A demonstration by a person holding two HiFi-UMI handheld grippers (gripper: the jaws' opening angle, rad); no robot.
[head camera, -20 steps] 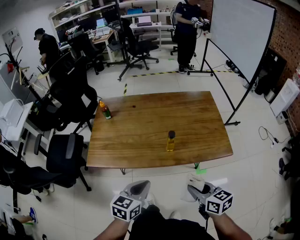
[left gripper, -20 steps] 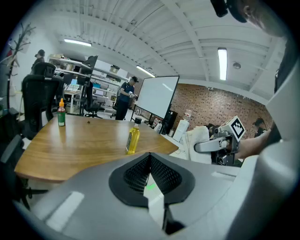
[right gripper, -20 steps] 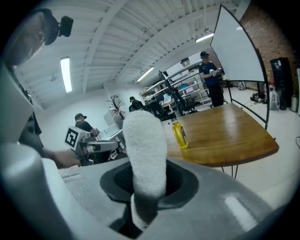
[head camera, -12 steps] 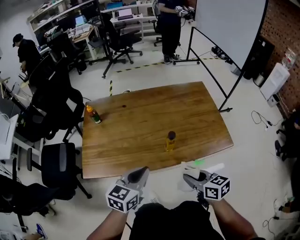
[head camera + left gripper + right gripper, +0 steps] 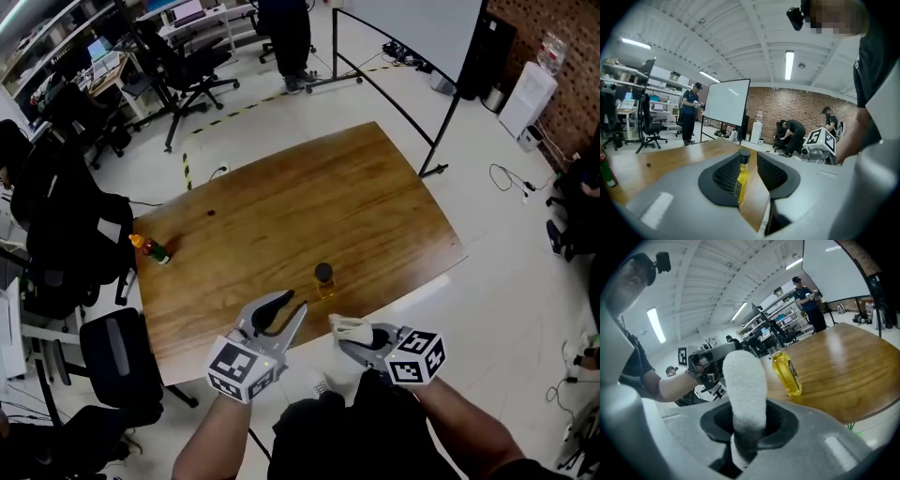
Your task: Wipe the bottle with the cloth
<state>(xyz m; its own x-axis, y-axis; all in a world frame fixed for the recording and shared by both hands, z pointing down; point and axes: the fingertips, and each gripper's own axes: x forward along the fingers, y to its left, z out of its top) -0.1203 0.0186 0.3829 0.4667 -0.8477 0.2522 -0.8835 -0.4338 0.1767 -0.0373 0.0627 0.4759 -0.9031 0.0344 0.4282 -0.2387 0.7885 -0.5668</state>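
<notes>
A small bottle [image 5: 323,279] of yellow liquid with a dark cap stands upright near the front edge of the wooden table [image 5: 281,216]. My left gripper [image 5: 289,309] hovers just short of it at the table's edge, jaws open. In the left gripper view the bottle [image 5: 742,174] shows through the gap, farther ahead and untouched. My right gripper [image 5: 345,330] is shut on a white cloth [image 5: 746,385], which sticks up from its jaws. In the right gripper view the bottle [image 5: 786,372] stands ahead and to the right, apart from the cloth.
A second bottle [image 5: 150,249] with an orange cap stands at the table's left edge. Black office chairs [image 5: 112,352] crowd the left side. A whiteboard stand [image 5: 412,84] stands past the far right corner. People work at desks farther back.
Both grippers have come forward from over the floor to the table's front edge, close to the yellow bottle. The head view has swung, so the table now lies at a slant.
</notes>
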